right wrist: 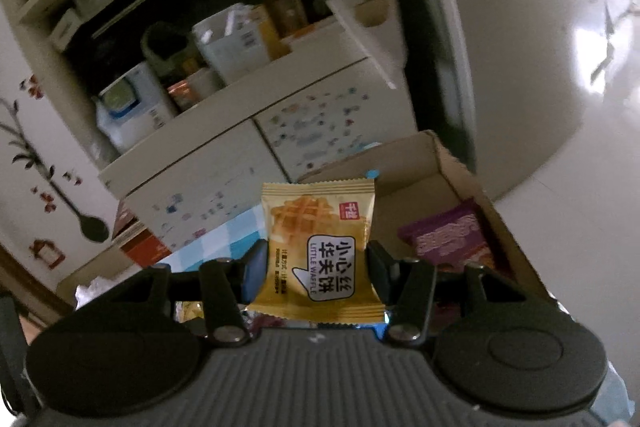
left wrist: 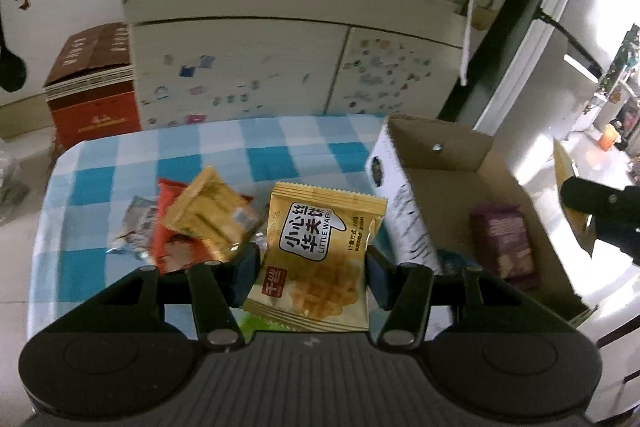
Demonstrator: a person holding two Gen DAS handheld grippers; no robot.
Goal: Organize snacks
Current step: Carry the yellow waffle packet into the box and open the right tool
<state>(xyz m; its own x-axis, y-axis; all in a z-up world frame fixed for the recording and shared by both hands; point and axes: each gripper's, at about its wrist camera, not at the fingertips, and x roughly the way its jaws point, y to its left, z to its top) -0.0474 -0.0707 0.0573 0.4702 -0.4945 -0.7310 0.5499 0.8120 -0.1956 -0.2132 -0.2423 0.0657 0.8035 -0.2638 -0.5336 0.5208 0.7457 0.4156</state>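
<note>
Waffle packets [left wrist: 320,255] [right wrist: 320,255] sit pinched in both the left claw [left wrist: 312,277] and right claw [right wrist: 316,275], a purple packet [left wrist: 505,245] already boxed in the cardboard box [left wrist: 496,163] at three o'clock, several snacks [left wrist: 192,227] left on the checked bench [left wrist: 100,187].

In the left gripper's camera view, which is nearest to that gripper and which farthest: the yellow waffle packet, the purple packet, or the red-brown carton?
1. Yellow waffle packet: clamped in the left gripper.
2. Purple packet: to the right, inside the cardboard box.
3. Red-brown carton: far left, beyond the checked tablecloth, beside the cabinet.
</note>
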